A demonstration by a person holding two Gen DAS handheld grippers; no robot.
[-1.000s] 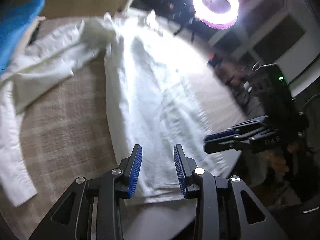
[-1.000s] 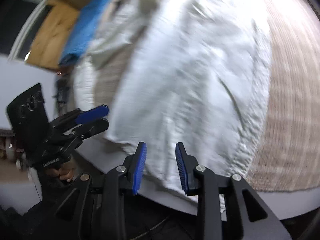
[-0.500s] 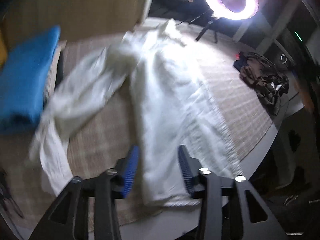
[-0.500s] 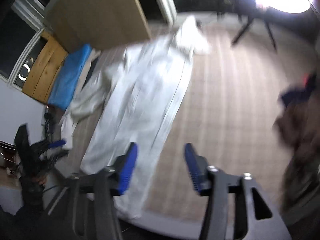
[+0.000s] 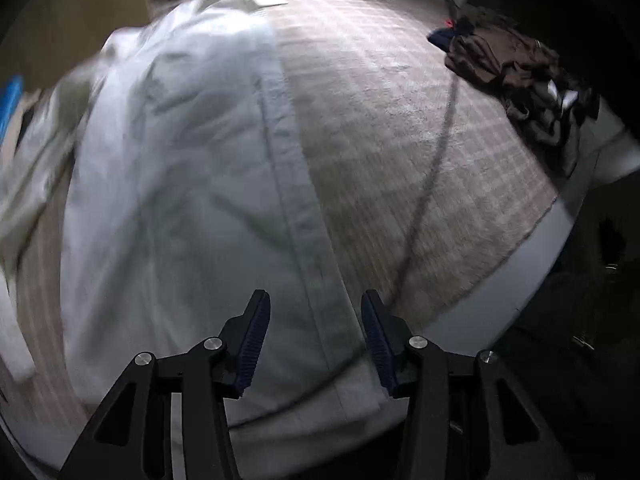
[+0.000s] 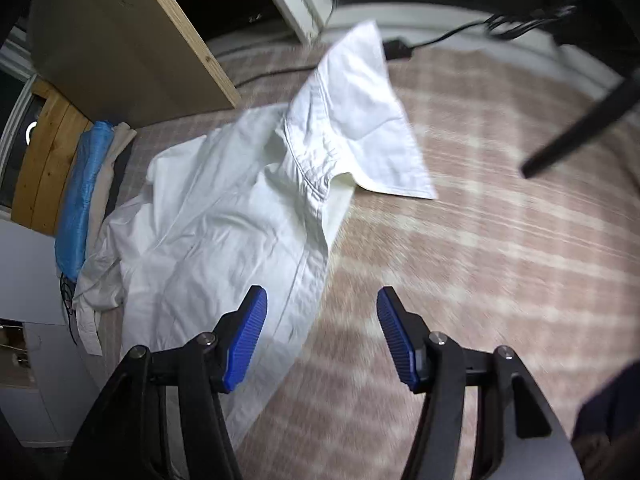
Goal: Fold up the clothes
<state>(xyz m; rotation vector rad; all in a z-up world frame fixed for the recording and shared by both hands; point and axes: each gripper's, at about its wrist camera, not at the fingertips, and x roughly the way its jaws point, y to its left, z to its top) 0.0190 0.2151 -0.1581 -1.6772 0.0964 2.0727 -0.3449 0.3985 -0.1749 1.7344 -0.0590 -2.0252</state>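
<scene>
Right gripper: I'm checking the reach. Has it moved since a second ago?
Yes. The right gripper has swung from the white shirt's hem to its right edge, above the checked cloth.

Indoor room, domestic in feel, rigged for recording. Tabletop [image 6: 500, 240] covered with a beige plaid cloth [image 5: 400, 120]. White shirt [image 6: 224, 216] spread on it; heap of brown clothes [image 5: 516, 72] at the far edge. Folded blue and cream textiles [image 6: 80, 200] stacked beside a plywood panel [image 6: 120, 40]. Pale wooden furniture [image 6: 44, 160] behind. Black cable [image 6: 440, 38] and a dark stand leg [image 6: 580, 132] at the tabletop's far side. Dim light.
</scene>
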